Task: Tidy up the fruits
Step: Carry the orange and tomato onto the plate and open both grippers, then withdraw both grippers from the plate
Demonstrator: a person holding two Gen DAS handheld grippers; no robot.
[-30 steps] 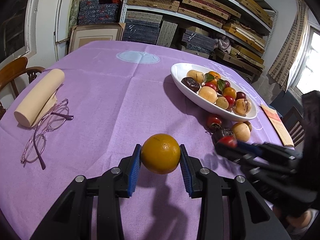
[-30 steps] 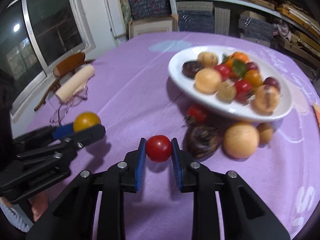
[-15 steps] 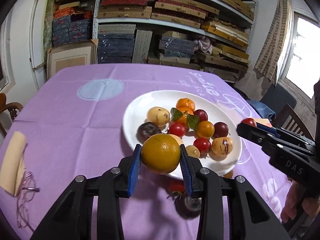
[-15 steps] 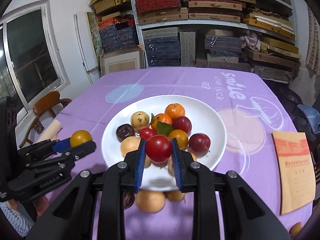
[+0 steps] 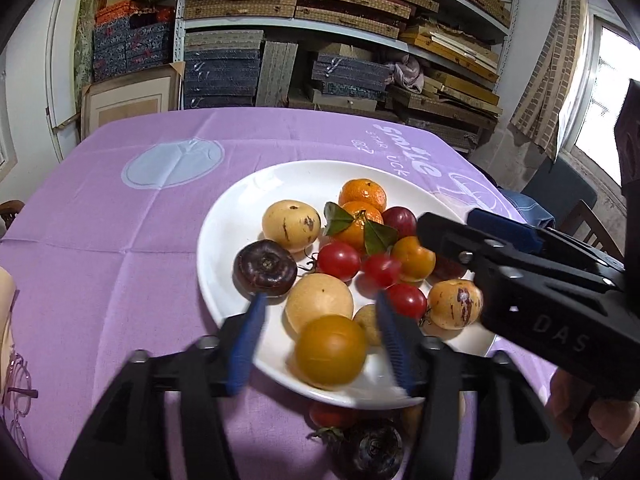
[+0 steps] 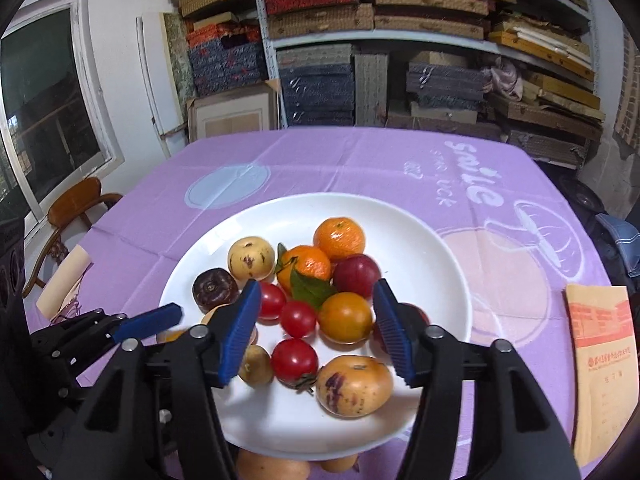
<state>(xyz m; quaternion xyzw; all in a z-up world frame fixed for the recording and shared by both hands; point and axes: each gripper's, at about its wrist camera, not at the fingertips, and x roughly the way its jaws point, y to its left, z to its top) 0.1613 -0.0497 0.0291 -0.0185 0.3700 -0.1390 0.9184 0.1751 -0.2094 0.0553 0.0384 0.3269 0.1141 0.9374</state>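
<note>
A white plate (image 5: 228, 216) (image 6: 420, 240) on the purple tablecloth holds several fruits. My left gripper (image 5: 320, 344) is open above the plate's near rim; the yellow-orange fruit (image 5: 331, 350) lies free between its fingers, on the plate. My right gripper (image 6: 316, 332) is open over the plate's middle; a small red tomato (image 6: 298, 319) (image 5: 382, 269) lies between its fingers among the other fruits. The right gripper also shows in the left wrist view (image 5: 472, 228), the left gripper in the right wrist view (image 6: 160, 320).
Below the plate's near rim, a red tomato (image 5: 330, 416), a dark purple fruit (image 5: 372, 452) and tan fruits (image 6: 272, 468) lie on the cloth. A tan booklet (image 6: 604, 364) lies at the right, glasses (image 5: 16, 392) and a beige roll (image 6: 66, 280) at the left. Shelves stand behind.
Both grippers have opened over the plate. The yellow-orange fruit has dropped from the left gripper onto the plate, and the red tomato has dropped from the right gripper among the fruits.
</note>
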